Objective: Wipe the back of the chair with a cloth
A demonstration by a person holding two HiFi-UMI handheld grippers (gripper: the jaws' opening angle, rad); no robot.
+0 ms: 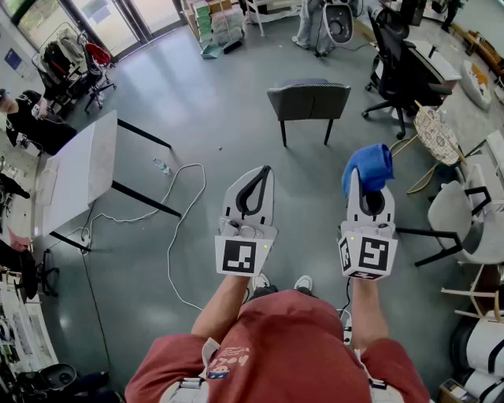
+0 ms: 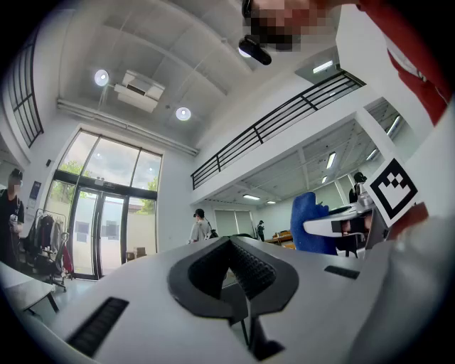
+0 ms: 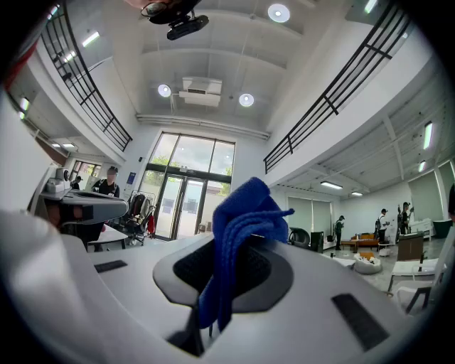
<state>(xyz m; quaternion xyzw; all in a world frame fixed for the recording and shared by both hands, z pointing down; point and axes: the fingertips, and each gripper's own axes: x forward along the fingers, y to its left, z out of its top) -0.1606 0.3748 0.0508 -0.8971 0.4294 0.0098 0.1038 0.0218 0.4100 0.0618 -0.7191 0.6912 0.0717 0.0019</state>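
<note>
indoors, on a wide grey polished floor [image 1: 205,102], a person in a red shirt [image 1: 287,346] holds two grippers out over open ground. the right gripper [image 1: 358,185] is clamped on a bunched blue cloth [image 1: 368,165], which sticks up past the jaw tips. the left gripper [image 1: 265,170] has its jaws closed together with nothing between them. farther off, well apart from both tools, stands a dark grey upholstered chair on thin black legs [image 1: 309,100], its back turned toward the person. a white rectangular table [image 1: 79,173] sits at left, with a white cable [image 1: 177,228] looping across the floor beside it. tall glass doors [image 1: 110,20] line the far left, and a black office chair [image 1: 394,63] stands at far right.
</note>
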